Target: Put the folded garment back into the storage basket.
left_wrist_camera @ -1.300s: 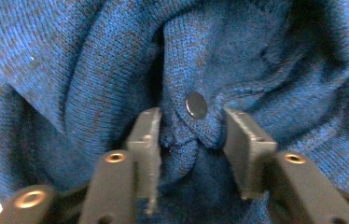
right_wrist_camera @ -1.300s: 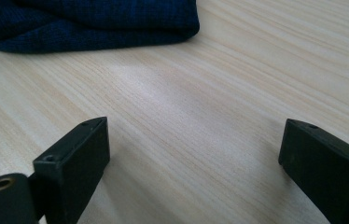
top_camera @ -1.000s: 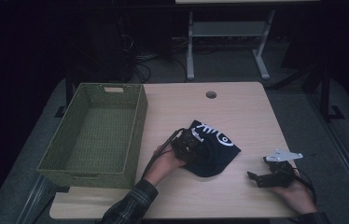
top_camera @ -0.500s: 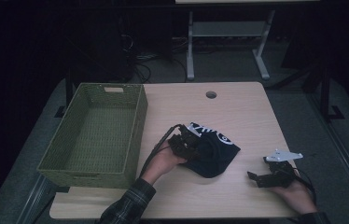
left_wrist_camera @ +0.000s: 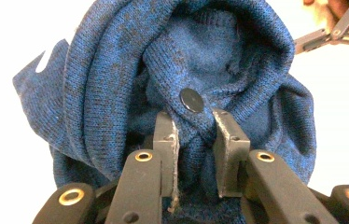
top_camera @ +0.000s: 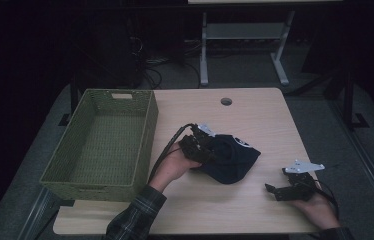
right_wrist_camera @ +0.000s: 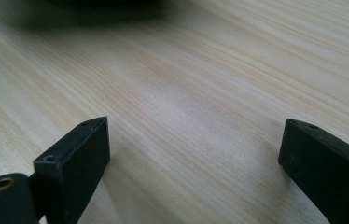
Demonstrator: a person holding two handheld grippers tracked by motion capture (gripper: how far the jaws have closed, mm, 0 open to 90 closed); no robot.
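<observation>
The left gripper (left_wrist_camera: 193, 140) has its jaws pinched on a fold of a blue knitted garment (left_wrist_camera: 116, 84), just below a dark round button (left_wrist_camera: 191, 100); the cloth bunches up and away beyond the tips, a rolled edge arching over the top. In the high view the left gripper (top_camera: 202, 145) sits at the near-left edge of the dark garment (top_camera: 232, 162), which is heaped mid-table and spreads away from the jaws toward the right.

The green woven basket (top_camera: 100, 137) lies on the opposite side of this gripper from the cloth, close by, so I judge a carry would go leftward.

The right gripper (right_wrist_camera: 193, 154) has its jaws spread wide over bare wooden table (right_wrist_camera: 186, 70), holding nothing; in the high view this right gripper (top_camera: 275, 191) rests well apart from the garment, farther from the basket.
</observation>
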